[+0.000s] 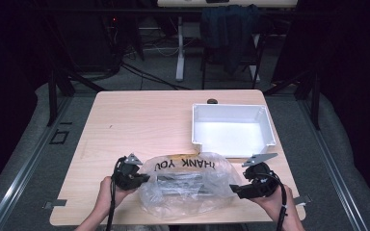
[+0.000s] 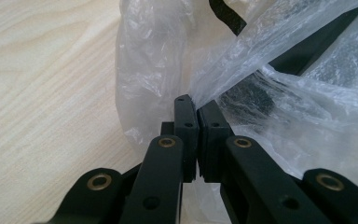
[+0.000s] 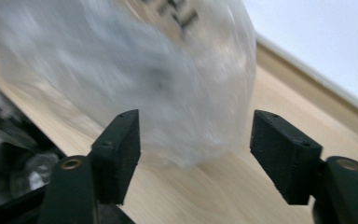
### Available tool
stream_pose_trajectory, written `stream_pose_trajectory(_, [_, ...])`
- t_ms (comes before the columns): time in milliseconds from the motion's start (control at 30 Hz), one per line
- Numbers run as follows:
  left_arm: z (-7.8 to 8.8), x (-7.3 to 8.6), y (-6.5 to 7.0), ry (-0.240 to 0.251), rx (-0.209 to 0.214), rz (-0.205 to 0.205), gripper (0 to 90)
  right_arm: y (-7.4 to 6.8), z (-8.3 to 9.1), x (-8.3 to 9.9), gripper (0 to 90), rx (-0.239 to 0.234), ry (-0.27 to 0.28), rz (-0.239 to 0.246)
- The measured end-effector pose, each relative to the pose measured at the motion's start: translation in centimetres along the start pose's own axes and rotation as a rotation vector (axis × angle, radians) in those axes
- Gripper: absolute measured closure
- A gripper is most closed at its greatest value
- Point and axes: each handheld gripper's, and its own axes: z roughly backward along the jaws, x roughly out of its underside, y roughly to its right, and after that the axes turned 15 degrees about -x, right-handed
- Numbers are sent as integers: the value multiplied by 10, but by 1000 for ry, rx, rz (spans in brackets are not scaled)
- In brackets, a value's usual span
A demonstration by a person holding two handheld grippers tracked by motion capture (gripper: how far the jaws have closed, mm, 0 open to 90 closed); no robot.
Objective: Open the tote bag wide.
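Observation:
A clear plastic bag (image 1: 188, 185) printed "THANK YOU" lies puffed up on the near part of the wooden table (image 1: 139, 120), with dark objects inside. My left gripper (image 1: 143, 179) is at the bag's left edge, shut on a fold of the film; in the left gripper view its pads (image 2: 186, 122) pinch the bag (image 2: 279, 116). My right gripper (image 1: 233, 188) stands at the bag's right end, open. In the right gripper view the bag (image 3: 158, 79) bulges just beyond the gripper (image 3: 195, 144), whose jaws are spread and pads free.
A white plastic tray (image 1: 265, 118) sits empty at the table's far right, just behind the bag. A small dark knob (image 1: 212, 101) lies at the far edge. A chair with a dark garment (image 1: 229, 26) stands beyond the table.

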Motion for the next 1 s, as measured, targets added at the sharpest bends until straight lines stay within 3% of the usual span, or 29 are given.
stream_pose_trajectory(100, [1,-1,-1,7,4,16,877,-19,2,-10,239,-57,63,58])
stream_pose_trajectory(167, [1,-2,-1,5,1,17,875,-31,-9,-18,258,-73,74,109])
stream_pose_trajectory(200, [1,-2,-1,6,-1,17,875,-36,-18,-22,336,-75,47,138])
stream_pose_trajectory(267, [-1,-2,-1,0,-10,18,876,-37,-37,-27,647,-15,1,153])
stream_pose_trajectory(367, [-4,-3,-1,-15,-17,7,882,-17,-63,-22,888,62,-88,73])
stream_pose_trajectory(500, [-11,-5,1,-36,-20,-4,883,9,-76,-8,900,94,-143,-44])
stream_pose_trajectory(600, [-15,-8,7,-47,-62,-51,885,15,-80,-5,900,91,-206,-57])
stream_pose_trajectory(700, [-20,-10,7,-52,-83,-80,882,14,-82,-5,900,106,-202,-41])
stream_pose_trajectory(733, [-21,-10,7,-48,-81,-67,871,15,-82,-4,900,111,-182,-48])
stream_pose_trajectory(800, [-20,-10,4,-36,-59,-55,816,16,-78,-6,874,108,-173,-48])
stream_pose_trajectory(900, [-9,-12,-7,-4,9,9,566,15,-68,-5,867,101,-131,-39])
stream_pose_trajectory(1000, [6,-14,-14,40,65,54,415,13,-61,-5,878,95,-96,-39])
